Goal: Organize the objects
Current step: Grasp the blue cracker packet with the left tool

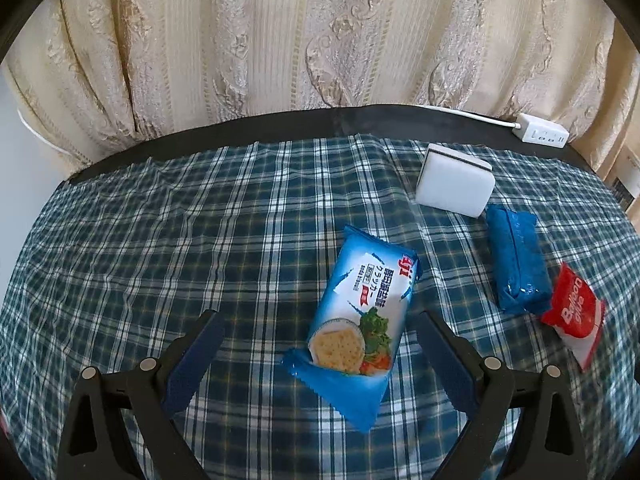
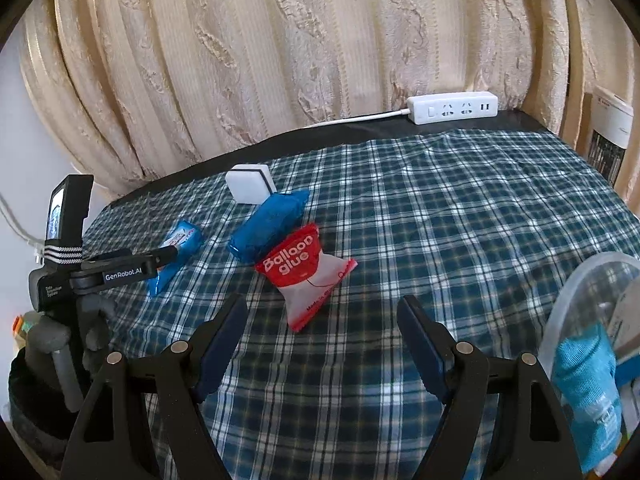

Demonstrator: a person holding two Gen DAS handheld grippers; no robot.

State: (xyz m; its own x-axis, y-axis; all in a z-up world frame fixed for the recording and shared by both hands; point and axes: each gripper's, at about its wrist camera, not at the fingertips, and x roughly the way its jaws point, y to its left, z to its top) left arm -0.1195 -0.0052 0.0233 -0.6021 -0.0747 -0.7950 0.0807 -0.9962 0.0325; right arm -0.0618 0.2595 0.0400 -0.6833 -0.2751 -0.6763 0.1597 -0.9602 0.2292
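Left gripper: fingers spread wide, holding nothing, poised low over the surface. Between them, not touched by either: cracker packet, blue and white, lying flat and slightly askew, its crimped near end closest to the camera.

Right gripper: fingers likewise wide apart and empty. Just ahead of the gap: Balloon glue sachet, red and white, lying on the cloth with its far end resting against the blue pouch.

Beyond, same cluster: white block with dark band, standing on edge behind the blue pouch, apparently touching it. The cracker packet lies apart to the left of this group.

At the right edge of the right wrist view: clear plastic container, already holding a light-blue item and other goods not identifiable.

Surface: checked blue cloth over a dark top. Rear edge: white power strip with cord; cream curtain behind.

Step in hand, by judgement: pre-grasp, with each gripper lined up on its own packet. Four loose items remain; the container is the likely destination.

Next move calls for: lowering the left fingers around the cracker packet's width and closing gently, since its contents are brittle. The sachet is thin and limp, so the fingers must reach cloth level to catch it.
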